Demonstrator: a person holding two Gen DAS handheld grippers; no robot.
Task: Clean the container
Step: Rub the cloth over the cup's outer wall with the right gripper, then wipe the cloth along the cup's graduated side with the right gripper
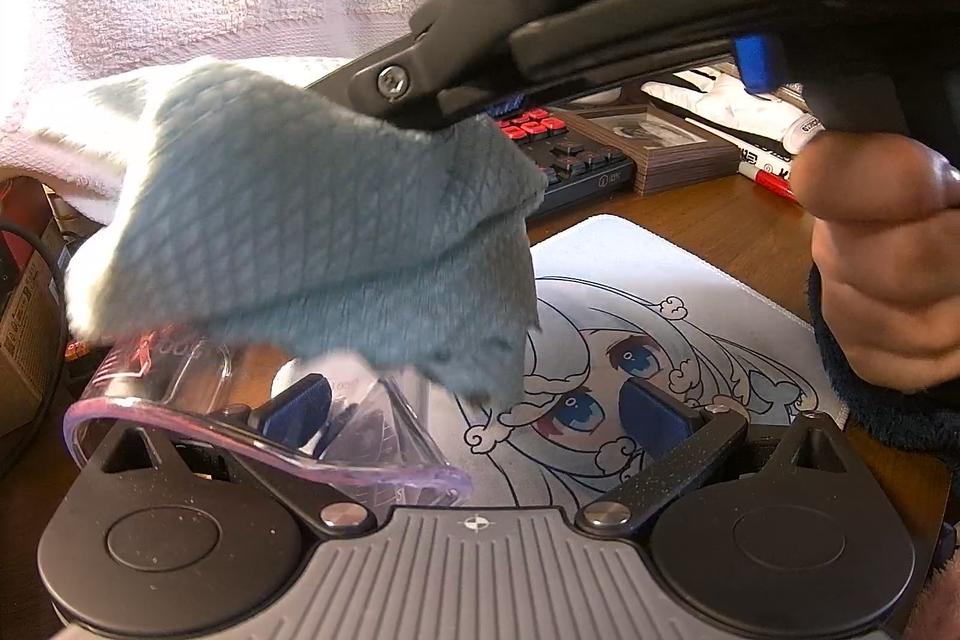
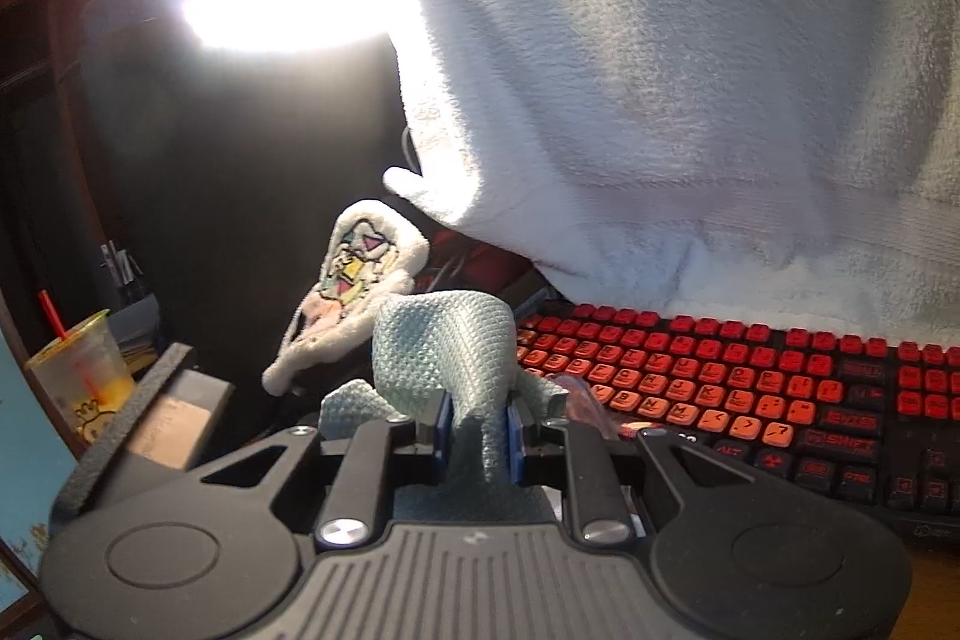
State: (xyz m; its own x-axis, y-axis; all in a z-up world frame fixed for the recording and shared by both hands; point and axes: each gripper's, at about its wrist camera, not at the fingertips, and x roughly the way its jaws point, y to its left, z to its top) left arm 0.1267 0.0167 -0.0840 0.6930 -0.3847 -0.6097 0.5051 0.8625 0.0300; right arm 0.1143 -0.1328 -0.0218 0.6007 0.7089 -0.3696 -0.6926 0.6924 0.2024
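A clear plastic measuring container (image 1: 198, 370) with red markings and a purple rim lies low on the left, its mouth towards the camera. My left gripper (image 1: 477, 412) stands open and wide. Its left finger shows through the container's wall, and its right finger (image 1: 654, 418) is well apart from the container. My right gripper (image 1: 456, 115) comes in from the upper right, shut on a blue-grey waffle cloth (image 1: 312, 232) that hangs over the container's top. In the right wrist view the cloth (image 2: 444, 346) is pinched between the blue pads of the right gripper (image 2: 478, 436). A bit of the container (image 2: 576, 394) shows beyond it.
A white mouse pad (image 1: 690, 292) with a cartoon face lies on the wooden desk. Behind it sit a keyboard (image 2: 720, 388) with red keys, a framed picture (image 1: 666, 136) and markers. A white towel (image 2: 690, 100) hangs above. A drink cup (image 2: 78, 376) stands far left. A hand (image 1: 888, 268) holds the right gripper.
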